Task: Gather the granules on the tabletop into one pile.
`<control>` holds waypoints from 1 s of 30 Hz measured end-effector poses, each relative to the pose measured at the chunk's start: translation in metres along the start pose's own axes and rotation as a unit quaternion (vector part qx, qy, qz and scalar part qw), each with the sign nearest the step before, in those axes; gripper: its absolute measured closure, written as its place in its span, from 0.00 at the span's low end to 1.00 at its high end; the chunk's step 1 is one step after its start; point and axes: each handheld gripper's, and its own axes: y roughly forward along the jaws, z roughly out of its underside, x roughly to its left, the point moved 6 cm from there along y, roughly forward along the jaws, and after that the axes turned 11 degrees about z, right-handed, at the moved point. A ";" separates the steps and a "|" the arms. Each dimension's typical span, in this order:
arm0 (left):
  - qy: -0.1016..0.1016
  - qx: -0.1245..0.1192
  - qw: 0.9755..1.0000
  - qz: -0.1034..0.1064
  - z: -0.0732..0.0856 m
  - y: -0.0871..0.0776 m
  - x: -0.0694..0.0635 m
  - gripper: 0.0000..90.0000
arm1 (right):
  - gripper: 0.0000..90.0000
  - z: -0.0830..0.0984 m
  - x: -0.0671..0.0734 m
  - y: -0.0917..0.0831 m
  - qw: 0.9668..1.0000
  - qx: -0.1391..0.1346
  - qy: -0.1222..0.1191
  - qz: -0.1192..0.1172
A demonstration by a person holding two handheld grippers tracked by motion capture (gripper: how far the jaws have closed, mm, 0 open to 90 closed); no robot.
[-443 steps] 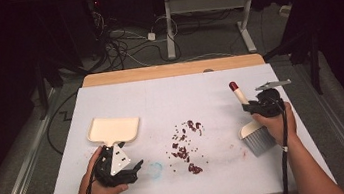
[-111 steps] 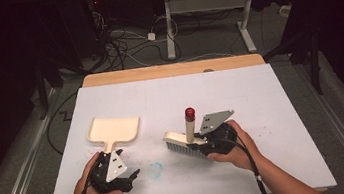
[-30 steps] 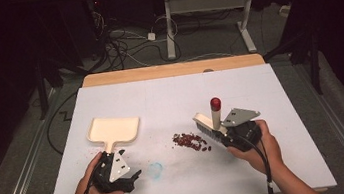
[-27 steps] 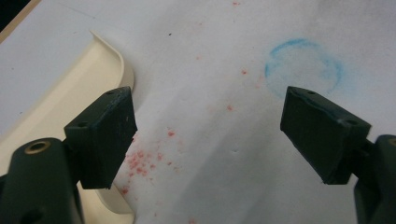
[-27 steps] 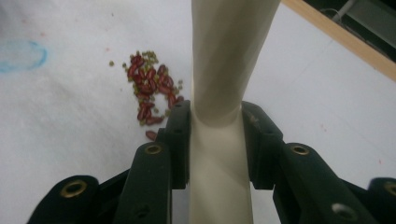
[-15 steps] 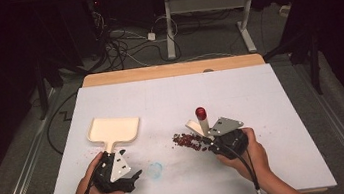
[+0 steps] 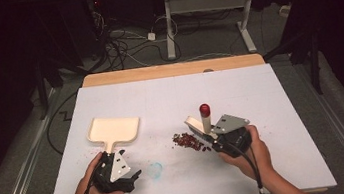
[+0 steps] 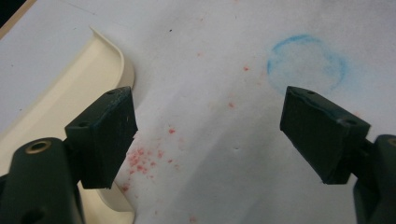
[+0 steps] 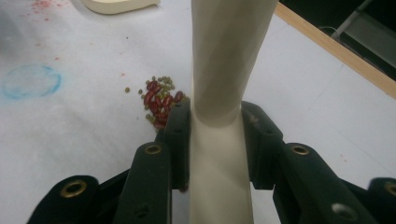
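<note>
Brush (image 7: 199, 125) swept left to beans (image 7: 188, 141); right gripper (image 7: 216, 139) pinching handle, red tip up; left gripper (image 7: 131, 175) spread.

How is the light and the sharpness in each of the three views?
High view: table brightly lit, the room around it nearly black. Left gripper view: jaws soft, paper and blue circle fairly sharp, even light. Right gripper view: the brush handle close to the lens is blurred, the beans sharper.
</note>
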 end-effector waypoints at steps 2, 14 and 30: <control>-0.001 -0.001 1.000 -0.001 0.000 0.000 0.000 0.20 | 0.75 0.006 -0.009 -0.009 1.000 0.002 0.012 -0.004; 0.002 0.001 1.000 0.007 0.000 0.001 -0.002 0.20 | 0.75 0.035 -0.030 -0.049 0.997 0.026 -0.016 -0.064; 0.007 0.000 1.000 0.024 -0.002 0.004 -0.004 0.20 | 0.75 0.033 -0.010 -0.030 0.993 0.036 -0.041 -0.102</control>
